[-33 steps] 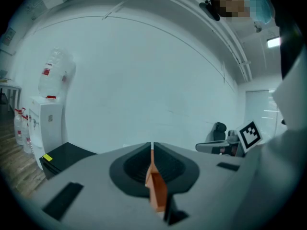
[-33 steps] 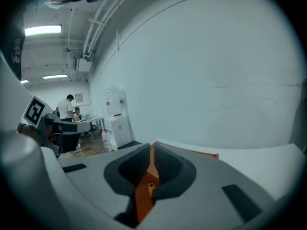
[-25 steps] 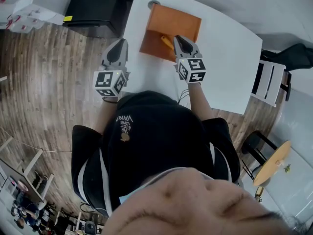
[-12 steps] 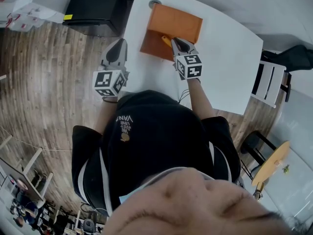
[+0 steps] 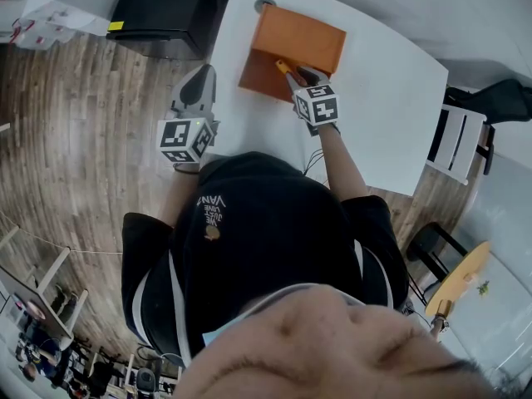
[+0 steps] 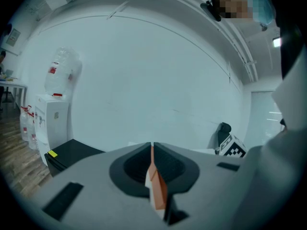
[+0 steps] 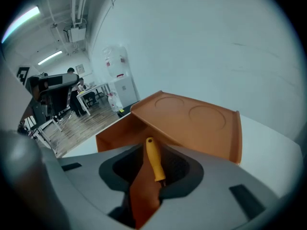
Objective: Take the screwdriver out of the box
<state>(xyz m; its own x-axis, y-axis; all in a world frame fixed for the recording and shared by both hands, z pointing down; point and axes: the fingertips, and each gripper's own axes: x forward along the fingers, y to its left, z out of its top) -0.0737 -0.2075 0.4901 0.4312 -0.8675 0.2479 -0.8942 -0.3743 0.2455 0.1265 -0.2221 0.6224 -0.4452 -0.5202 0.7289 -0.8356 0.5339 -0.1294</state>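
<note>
A white table (image 5: 391, 98) with a round cable hole (image 5: 263, 5) near its far edge stands on a wood-plank floor (image 5: 75, 140). Just beside the table's left end sits a low black cabinet (image 5: 162, 11), and further left of the table lie stacked white cartons (image 5: 33, 7). To the table's right stands a white slatted rack (image 5: 457, 135). Nearer the person on that same side are a black stool (image 5: 432, 239) and a small round wooden table (image 5: 461, 277). Behind the table rises a plain pale wall (image 6: 144, 80), with a white water dispenser (image 6: 53, 114) against it, left of the table. Ceiling strip lights (image 7: 21, 20) glow well off to the table's left, above distant desks (image 7: 91, 92).
</note>
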